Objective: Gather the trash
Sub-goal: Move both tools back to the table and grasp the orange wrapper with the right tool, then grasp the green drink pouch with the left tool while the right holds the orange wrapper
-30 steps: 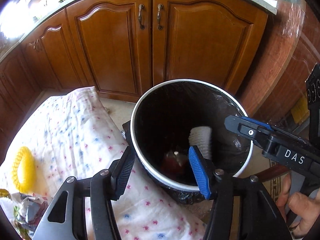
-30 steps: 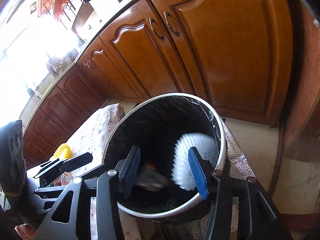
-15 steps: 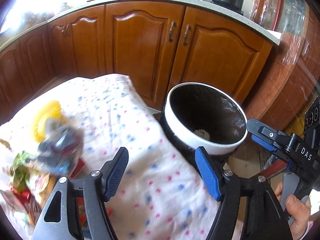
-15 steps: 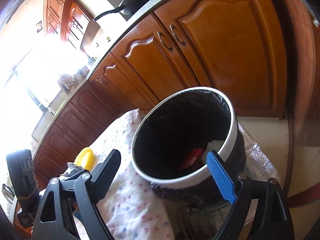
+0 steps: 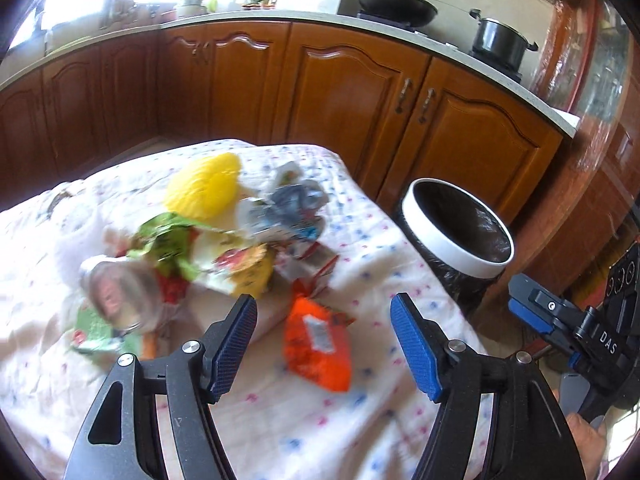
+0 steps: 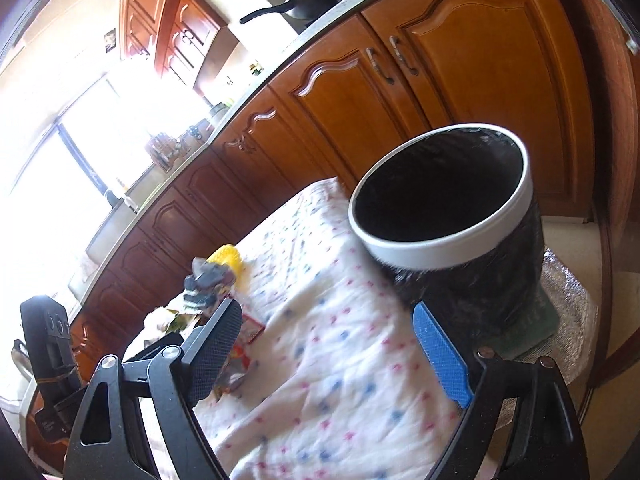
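Both claws wide apart, empty: left claw [image 5: 324, 344], right claw [image 6: 332, 354].

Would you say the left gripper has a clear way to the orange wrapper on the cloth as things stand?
Probably yes. The left gripper is open and empty, and the orange wrapper lies flat on the cloth just ahead of its fingertips, at the near edge of the trash pile, with nothing over it. The picture is blurred, so contact is unclear.
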Motion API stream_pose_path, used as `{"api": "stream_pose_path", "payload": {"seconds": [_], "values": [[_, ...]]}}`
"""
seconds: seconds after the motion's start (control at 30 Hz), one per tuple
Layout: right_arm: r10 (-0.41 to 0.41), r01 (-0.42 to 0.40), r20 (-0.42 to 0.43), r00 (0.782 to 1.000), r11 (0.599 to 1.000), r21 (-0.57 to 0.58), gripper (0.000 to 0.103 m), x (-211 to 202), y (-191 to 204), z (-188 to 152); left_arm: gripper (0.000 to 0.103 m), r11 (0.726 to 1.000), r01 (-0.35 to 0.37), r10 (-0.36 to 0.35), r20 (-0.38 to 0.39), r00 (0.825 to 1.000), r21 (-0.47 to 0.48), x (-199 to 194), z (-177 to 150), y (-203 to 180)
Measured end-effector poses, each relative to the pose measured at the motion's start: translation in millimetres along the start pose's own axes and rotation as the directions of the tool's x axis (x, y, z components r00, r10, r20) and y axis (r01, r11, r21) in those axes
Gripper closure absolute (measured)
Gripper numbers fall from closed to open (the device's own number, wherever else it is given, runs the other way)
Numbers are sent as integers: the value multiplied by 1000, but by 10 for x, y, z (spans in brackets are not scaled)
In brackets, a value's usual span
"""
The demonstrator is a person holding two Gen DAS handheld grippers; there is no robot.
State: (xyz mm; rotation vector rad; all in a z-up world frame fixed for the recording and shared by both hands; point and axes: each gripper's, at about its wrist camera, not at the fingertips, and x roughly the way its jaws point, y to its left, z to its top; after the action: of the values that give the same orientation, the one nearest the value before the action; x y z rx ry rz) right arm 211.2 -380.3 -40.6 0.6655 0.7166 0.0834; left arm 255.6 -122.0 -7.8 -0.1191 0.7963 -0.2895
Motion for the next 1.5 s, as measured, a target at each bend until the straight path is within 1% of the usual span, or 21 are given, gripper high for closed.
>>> {"api": "stream_pose_path", "payload": {"seconds": [0.2,0.33,0.43,0.53,0.63,0.67,0.7,0.73,0.77,0.8,0.93,0.97,1.0,1.03,1.1,1.23,1.33,1.43,1.5], "values": [[32,-34,-35,999,999,-32,13,87,256,-184,34,997,-45,46,16,999,-54,-281,-168,334],[55,-59,-57,997,996,-62,13,158,417,-286,34,994,-72,75,31,997,-87,-416,-202,489],[75,-82,-76,994,993,-87,13,213,571,-384,34,992,-84,88,35,996,-97,-441,-195,544],[94,-105,-102,990,988,-112,13,293,689,-461,34,992,-78,80,18,997,-94,-400,-176,539],[110,-126,-130,985,985,-121,15,405,763,-515,34,991,-37,35,-20,999,-132,-358,-148,602],[112,-129,-138,984,984,-123,20,449,778,-528,34,989,-28,25,-24,999,-143,-360,-135,625],[110,-129,-148,983,984,-126,28,482,798,-550,34,989,-25,21,-26,999,-148,-360,-130,630],[110,-131,-163,981,983,-126,33,532,816,-562,34,989,-20,16,-28,999,-148,-358,-134,627],[113,-137,-180,977,983,-122,42,587,821,-573,34,988,-10,6,-32,999,-151,-358,-113,643],[116,-141,-196,974,983,-119,49,640,830,-589,34,988,-1,-5,-38,999,-156,-348,-104,650],[120,-157,-247,962,978,-134,54,850,901,-637,34,981,44,-56,-57,997,-191,-248,-58,707],[119,-159,-257,959,977,-140,65,897,919,-650,35,979,51,-65,-64,996,-197,-215,-46,706],[119,-163,-268,956,976,-148,86,925,934,-660,35,977,60,-76,-71,995,-204,-175,-34,701],[123,-171,-279,953,973,-155,94,949,949,-671,35,973,75,-93,-78,993,-217,-135,-24,700],[124,-172,-270,955,972,-162,97,918,932,-682,35,962,102,-129,-93,987,-252,-31,0,714],[126,-165,-230,965,974,-158,102,724,835,-606,35,943,129,-166,-96,981,-307,129,75,722],[120,-150,-199,973,979,-141,102,566,716,-522,35,931,113,-150,-82,985,-347,224,118,760],[100,-124,-165,981,983,-137,103,435,611,-460,35,902,116,-161,-76,984,-415,347,134,843],[95,-115,-153,984,985,-127,103,377,541,-440,36,887,109,-151,-60,987,-450,393,148,893]]}}
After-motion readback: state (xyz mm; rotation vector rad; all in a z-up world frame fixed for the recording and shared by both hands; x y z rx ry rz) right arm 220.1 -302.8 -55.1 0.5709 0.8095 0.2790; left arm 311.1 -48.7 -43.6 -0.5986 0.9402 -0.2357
